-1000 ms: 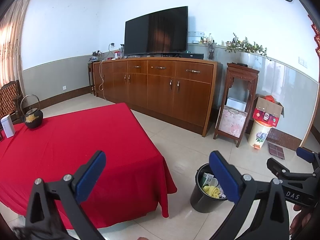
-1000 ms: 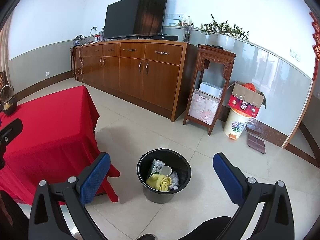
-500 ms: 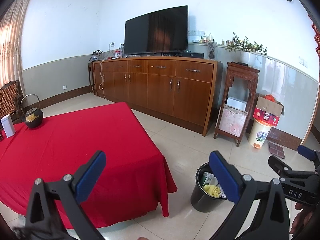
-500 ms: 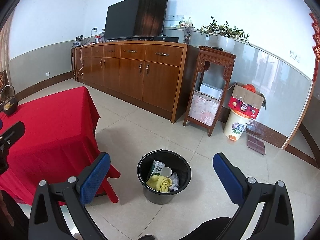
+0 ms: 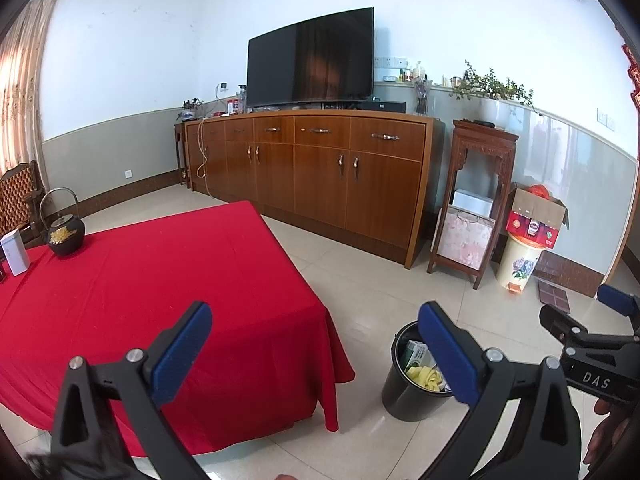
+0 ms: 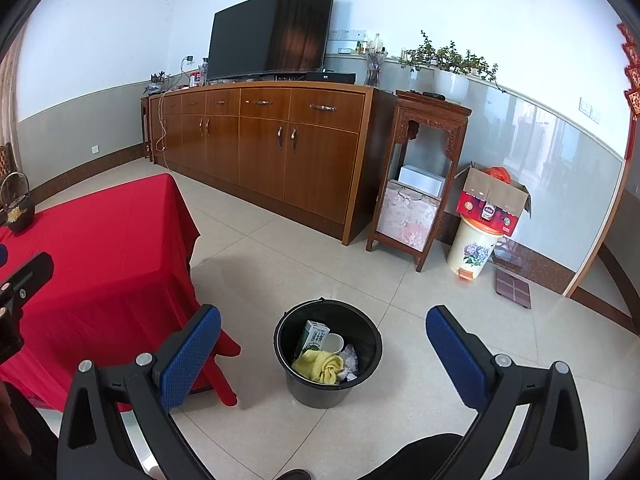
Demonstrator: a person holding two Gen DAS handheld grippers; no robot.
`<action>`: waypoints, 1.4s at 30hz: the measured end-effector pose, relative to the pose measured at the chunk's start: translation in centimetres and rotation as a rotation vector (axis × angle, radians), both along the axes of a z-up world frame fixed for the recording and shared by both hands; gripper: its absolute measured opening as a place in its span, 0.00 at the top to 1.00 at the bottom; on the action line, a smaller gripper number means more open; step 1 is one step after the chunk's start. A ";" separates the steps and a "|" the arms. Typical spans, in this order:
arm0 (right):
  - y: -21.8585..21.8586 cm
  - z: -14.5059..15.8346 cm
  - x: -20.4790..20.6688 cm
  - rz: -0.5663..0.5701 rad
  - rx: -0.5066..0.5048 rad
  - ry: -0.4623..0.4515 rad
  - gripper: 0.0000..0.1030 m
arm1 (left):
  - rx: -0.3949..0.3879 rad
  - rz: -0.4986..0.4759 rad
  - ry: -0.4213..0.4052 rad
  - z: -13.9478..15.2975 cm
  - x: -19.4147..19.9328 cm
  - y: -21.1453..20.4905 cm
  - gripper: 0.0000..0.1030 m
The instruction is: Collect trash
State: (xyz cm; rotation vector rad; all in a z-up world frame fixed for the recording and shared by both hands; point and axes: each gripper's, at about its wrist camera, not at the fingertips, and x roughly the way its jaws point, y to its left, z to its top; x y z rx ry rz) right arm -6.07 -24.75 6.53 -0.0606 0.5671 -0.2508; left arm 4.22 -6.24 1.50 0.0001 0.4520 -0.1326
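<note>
black grippers [image 6: 322, 356], blue pads [image 5: 182, 354], "DAS" marking

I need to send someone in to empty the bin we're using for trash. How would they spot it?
Beside the corner of the red-clothed table, on the tiled floor, stands a black bucket. Unlike the cream flowered bin by the wall, it is open, holding a yellow cloth and a carton.

Left gripper [image 5: 316, 354] jaws spread wide, right gripper [image 6: 324, 358] likewise, both empty
</note>
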 end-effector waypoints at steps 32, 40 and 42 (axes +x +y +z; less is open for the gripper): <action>0.1 -0.3 0.3 -0.013 0.005 0.006 0.00 | 0.007 -0.023 0.017 -0.2 -0.1 -0.6 0.00; 0.1 -0.2 0.2 -0.016 0.009 0.007 0.00 | 0.004 -0.044 0.016 -0.5 -0.1 -0.5 0.00; 0.1 -0.2 0.2 -0.017 0.009 0.007 0.00 | 0.004 -0.045 0.016 -0.6 -0.1 -0.3 0.00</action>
